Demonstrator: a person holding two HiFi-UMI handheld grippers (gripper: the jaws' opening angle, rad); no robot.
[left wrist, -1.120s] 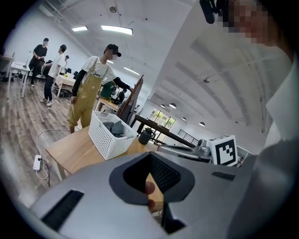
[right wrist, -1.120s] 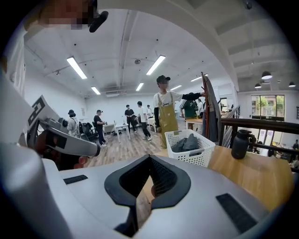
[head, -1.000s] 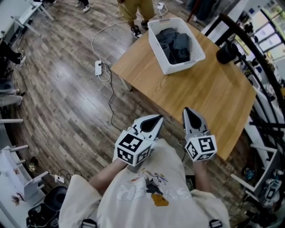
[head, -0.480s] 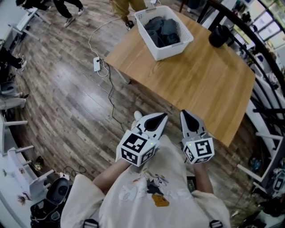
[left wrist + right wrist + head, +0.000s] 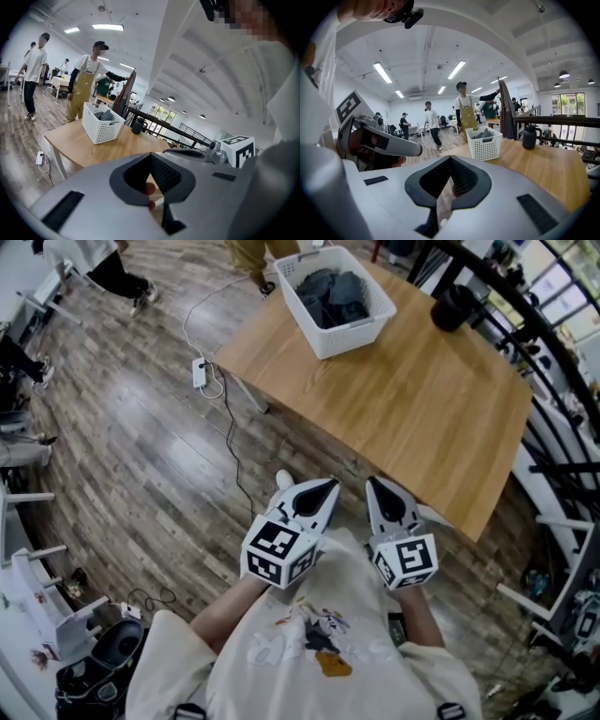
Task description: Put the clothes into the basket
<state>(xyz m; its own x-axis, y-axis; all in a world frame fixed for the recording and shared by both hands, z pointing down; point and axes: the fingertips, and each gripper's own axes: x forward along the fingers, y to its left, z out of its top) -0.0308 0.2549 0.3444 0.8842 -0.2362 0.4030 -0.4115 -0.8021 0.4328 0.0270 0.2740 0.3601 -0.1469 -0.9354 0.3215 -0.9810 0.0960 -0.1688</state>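
Head view: both grippers sit low in the middle of the frame, right in front of the person's white t-shirt. The left gripper has its jaws pressed together with nothing between them, and its own view shows the same thing, just the dark notch where the jaws meet. Same deal for the right gripper: jaws together, nothing held. The two sit side by side but apart, tips pointing up the frame toward the near edge of the desk, with the marker cubes facing the camera.

The clothes, a dark grey-blue heap, are already in the white basket, which has perforated walls. It stands at the far end of the wooden desk, top middle of the head view, well away from both grippers. The rest of the desktop is bare wood, apart from a black jug near the upper right, beside a dark railing.

On the plank floor to the left of the desk there's a white power strip with a cable looping off it.

In the left gripper view a person in tan overalls stands just behind the basket, arm stretched out to the right, and another person in a white shirt stands at the far left.
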